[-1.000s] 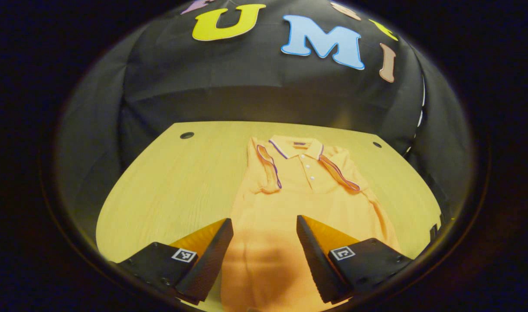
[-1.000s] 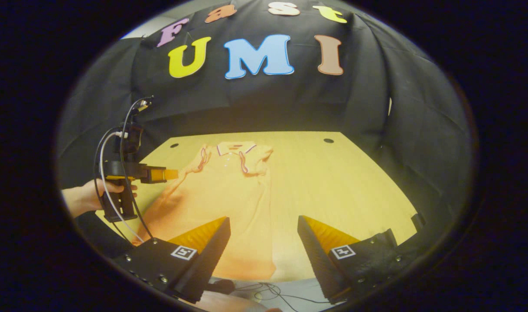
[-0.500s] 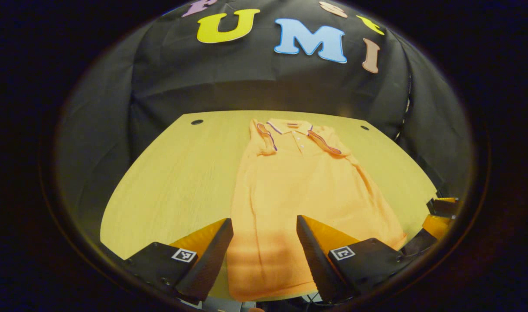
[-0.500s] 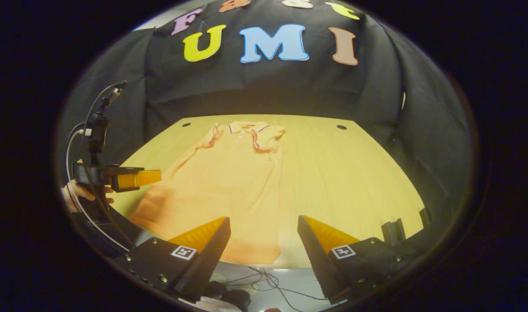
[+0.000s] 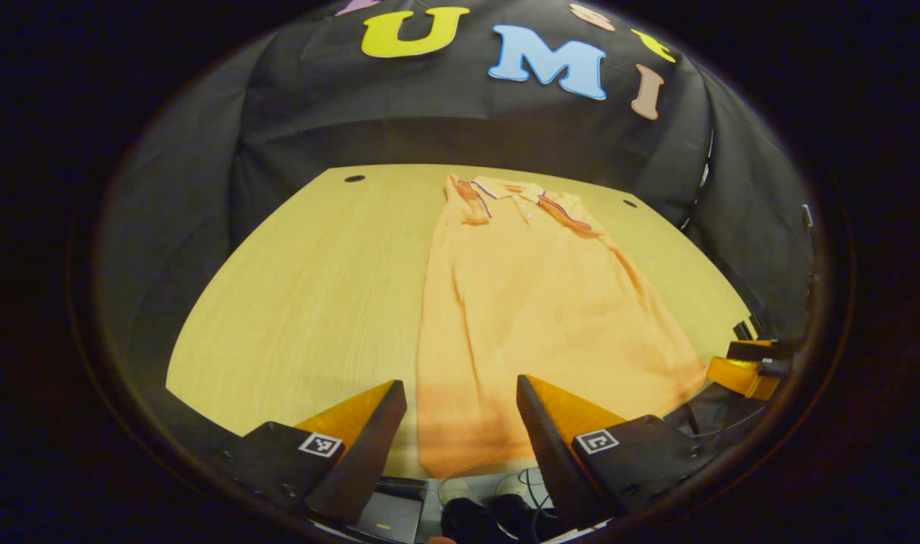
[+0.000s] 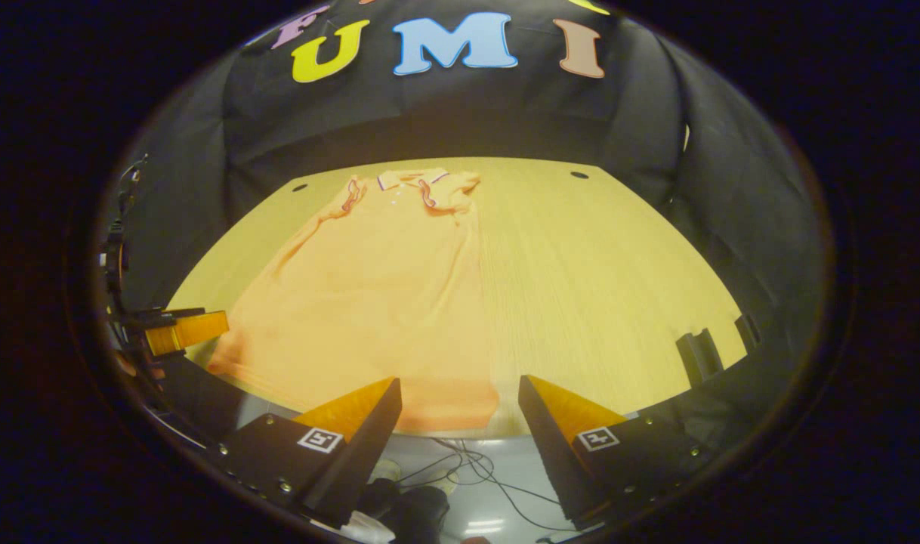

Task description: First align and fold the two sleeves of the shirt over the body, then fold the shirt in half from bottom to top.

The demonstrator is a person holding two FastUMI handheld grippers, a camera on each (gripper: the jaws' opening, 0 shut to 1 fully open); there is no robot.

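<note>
the orange shirt [image 5: 535, 302] lies flat on the wooden bench [image 5: 309, 279], collar at the far edge toward the black cloth wall, hem at the near edge. both short sleeves [image 5: 471, 205] are already folded in over the chest, their dark-trimmed cuffs lying beside the button placket, one on each side. the body is not yet folded in half; the hem [image 6: 399, 400] reaches the bench's front edge.

the left claw [image 5: 460, 427] hangs over the near edge of the bench with its fingers wide apart, holding nothing; the hem of the shirt shows between them. the right claw [image 6: 460, 427] is likewise spread apart and empty, poised at the front edge near the hem's right corner, with the bare bench [image 6: 603, 287] stretching off on its right.

in the right gripper view, the left claw [image 6: 184, 332] shows at the far left, just beside the shirt's near left corner. in the left gripper view, the right claw [image 5: 743, 374] sits at the far right, near the other hem corner.

below the bench edge, cables [image 6: 467, 468] lie on a pale floor [image 6: 498, 499].
</note>
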